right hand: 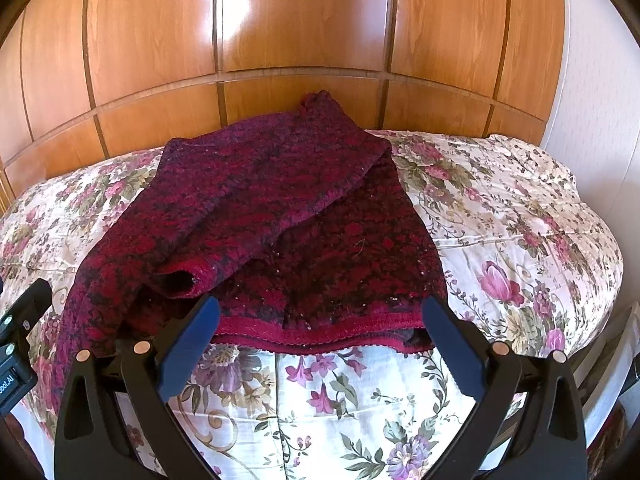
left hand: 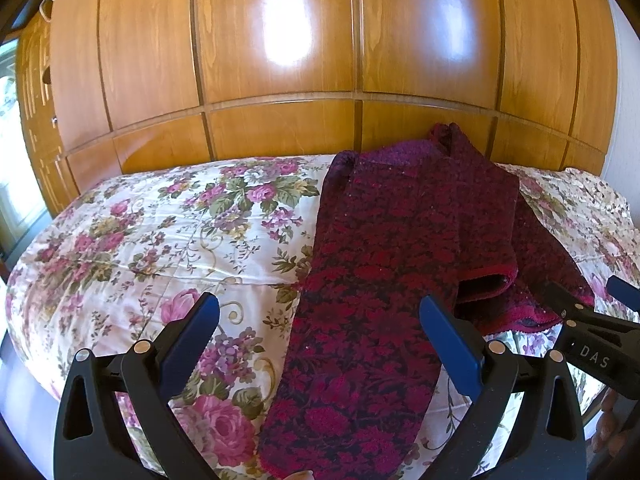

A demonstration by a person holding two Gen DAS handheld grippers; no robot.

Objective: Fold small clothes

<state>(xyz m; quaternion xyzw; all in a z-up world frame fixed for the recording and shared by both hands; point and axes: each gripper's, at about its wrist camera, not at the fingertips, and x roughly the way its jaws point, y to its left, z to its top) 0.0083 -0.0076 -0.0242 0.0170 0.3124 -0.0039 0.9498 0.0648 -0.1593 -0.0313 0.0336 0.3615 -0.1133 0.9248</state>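
Note:
A dark red and black knitted sweater (left hand: 392,248) lies on the flowered bedspread (left hand: 160,232). One sleeve runs toward the near edge of the bed and the other is folded across the body, its cuff (right hand: 184,276) open toward me. My left gripper (left hand: 320,312) is open and empty, low over the long sleeve. My right gripper (right hand: 320,312) is open and empty, its jaws spread just in front of the sweater's red hem (right hand: 320,336). The right gripper also shows at the right edge of the left wrist view (left hand: 592,304).
A glossy wooden wardrobe (left hand: 280,60) stands right behind the bed. A white wall (right hand: 592,80) is at the right. The bed's near edge drops off at the left (left hand: 24,380) and at the right (right hand: 600,380).

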